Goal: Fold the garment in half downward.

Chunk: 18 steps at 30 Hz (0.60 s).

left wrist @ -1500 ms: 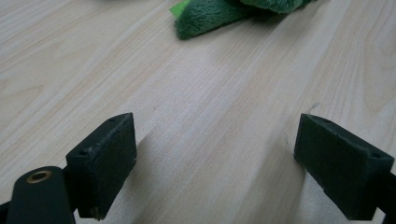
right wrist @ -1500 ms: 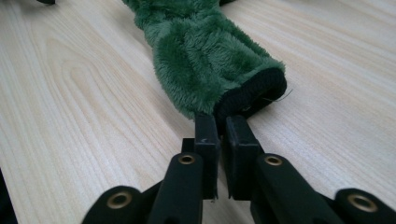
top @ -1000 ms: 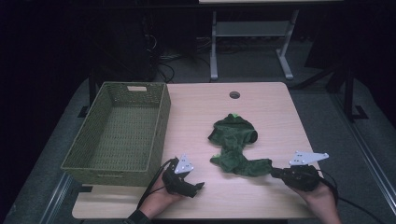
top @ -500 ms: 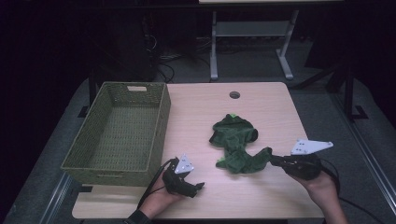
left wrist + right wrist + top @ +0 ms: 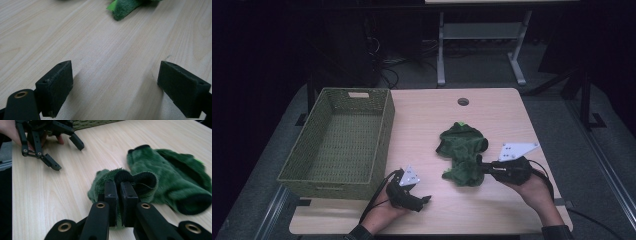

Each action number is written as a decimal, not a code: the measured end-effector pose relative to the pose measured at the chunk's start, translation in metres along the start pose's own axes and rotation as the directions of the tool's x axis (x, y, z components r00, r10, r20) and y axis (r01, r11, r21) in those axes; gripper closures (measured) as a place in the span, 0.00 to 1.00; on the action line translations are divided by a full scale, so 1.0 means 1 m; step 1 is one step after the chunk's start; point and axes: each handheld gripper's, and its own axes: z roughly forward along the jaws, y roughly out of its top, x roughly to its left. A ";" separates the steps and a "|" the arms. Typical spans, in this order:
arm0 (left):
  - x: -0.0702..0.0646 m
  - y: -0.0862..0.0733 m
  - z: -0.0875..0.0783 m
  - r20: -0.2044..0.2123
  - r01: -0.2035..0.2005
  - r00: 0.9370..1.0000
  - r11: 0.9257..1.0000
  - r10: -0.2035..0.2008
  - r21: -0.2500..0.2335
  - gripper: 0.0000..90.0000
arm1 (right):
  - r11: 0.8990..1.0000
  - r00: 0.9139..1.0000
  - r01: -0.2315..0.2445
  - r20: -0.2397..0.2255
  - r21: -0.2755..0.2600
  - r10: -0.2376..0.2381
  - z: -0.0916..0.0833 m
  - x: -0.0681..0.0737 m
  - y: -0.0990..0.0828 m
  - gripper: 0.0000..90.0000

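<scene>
From the high view, a green fleece garment (image 5: 463,152) lies on the wooden table (image 5: 432,120), right of a woven basket (image 5: 339,140). The right gripper (image 5: 484,168) pinches the garment's near edge; the left gripper (image 5: 424,200) rests near the table's front edge.

In the left gripper view, its jaws stand wide apart over bare wood.

In the right gripper view, the jaws are clamped on the garment's black-lined hem (image 5: 140,181).
</scene>
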 end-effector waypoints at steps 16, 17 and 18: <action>0.000 0.000 0.000 0.001 -0.009 1.000 1.000 0.009 0.004 0.14 | 0.998 0.999 -0.033 0.001 -0.062 0.034 0.018 -0.009 0.019 0.96; 0.000 0.000 0.000 0.000 -0.010 1.000 1.000 0.010 0.003 0.14 | 0.997 0.998 -0.057 0.005 -0.053 0.057 0.021 -0.013 0.018 0.98; 0.000 0.000 0.000 0.000 -0.007 1.000 1.000 0.007 0.000 0.14 | 0.996 0.998 -0.070 0.003 -0.047 0.070 0.024 -0.015 0.017 0.99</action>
